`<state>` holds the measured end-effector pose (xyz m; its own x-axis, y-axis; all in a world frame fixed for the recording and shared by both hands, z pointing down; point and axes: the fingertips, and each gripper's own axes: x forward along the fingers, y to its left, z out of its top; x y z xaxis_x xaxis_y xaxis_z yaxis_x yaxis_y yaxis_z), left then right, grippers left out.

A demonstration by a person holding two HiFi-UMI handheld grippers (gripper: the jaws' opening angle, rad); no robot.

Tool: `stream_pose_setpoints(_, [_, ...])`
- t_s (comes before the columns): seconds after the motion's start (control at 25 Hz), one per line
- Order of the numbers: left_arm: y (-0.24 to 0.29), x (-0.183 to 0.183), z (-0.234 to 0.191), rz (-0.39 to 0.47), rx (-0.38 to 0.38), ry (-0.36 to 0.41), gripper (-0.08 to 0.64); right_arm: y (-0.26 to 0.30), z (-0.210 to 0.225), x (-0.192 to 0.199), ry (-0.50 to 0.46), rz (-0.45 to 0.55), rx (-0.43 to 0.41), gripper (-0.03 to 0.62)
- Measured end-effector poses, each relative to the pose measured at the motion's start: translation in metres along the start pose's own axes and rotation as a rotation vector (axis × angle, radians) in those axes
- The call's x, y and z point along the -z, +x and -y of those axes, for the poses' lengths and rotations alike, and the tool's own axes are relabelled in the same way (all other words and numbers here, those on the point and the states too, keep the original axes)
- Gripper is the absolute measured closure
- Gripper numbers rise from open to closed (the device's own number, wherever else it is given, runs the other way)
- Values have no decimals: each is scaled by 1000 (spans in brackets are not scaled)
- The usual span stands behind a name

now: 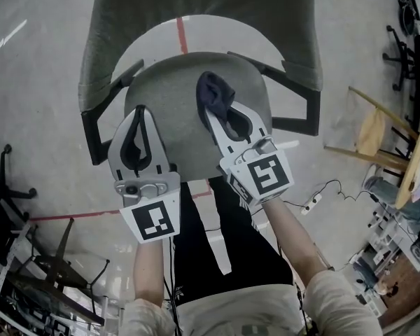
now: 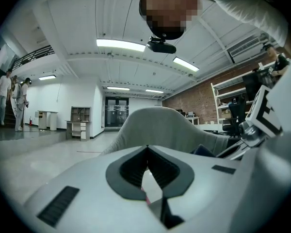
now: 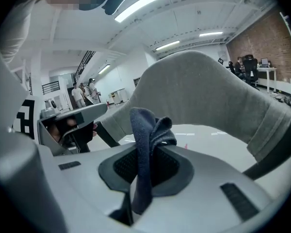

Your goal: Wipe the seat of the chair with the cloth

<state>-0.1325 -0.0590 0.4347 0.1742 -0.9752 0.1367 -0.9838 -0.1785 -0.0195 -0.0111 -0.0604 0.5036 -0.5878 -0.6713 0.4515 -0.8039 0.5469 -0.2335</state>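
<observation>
Right gripper (image 3: pixel 148 152) first: its jaws are clamped on the dark blue cloth (image 3: pixel 146 130). A fold bunches up above the pads and a tail hangs down through the gap behind them. From the head view, that cloth is over the rear middle of the grey seat (image 1: pixel 171 93) of the chair (image 1: pixel 294 47). Whether the fabric actually presses the seat, I can't tell.

Over to the left gripper (image 2: pixel 146 148): jaws brought together, tips meeting, nothing between them. It's held over the seat's front-left part, beside the right gripper but apart from it. Both point towards the backrest (image 1: pixel 126 26).

That backrest is grey too and curves round the far side of the seat. Black arm frames (image 1: pixel 89 128) angle down on either side.

Below it all is a pale, glossy floor (image 1: pixel 35 68), with a red tape line (image 1: pixel 182 35) showing between backrest and seat. Off to the right a white power strip (image 1: pixel 311 203) lies on the floor, its cable trailing away. In the left gripper view, people (image 2: pixel 9 98) stand far off at the left near a staircase.
</observation>
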Motion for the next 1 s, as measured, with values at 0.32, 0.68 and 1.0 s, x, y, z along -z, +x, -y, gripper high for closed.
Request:
stream_pose_setpoints(0.32, [-6, -1, -24, 11, -43, 16, 546, 63, -26, -1, 319, -19, -178, 535])
stream_pose_setpoints(0.68, [-24, 3, -50, 20, -104, -40, 546, 151, -79, 48, 658, -211, -295, 535])
stream_pose_setpoints(1.0, [-38, 17, -48, 1, -94, -101, 546, 197, -99, 97, 736, -377, -290, 535])
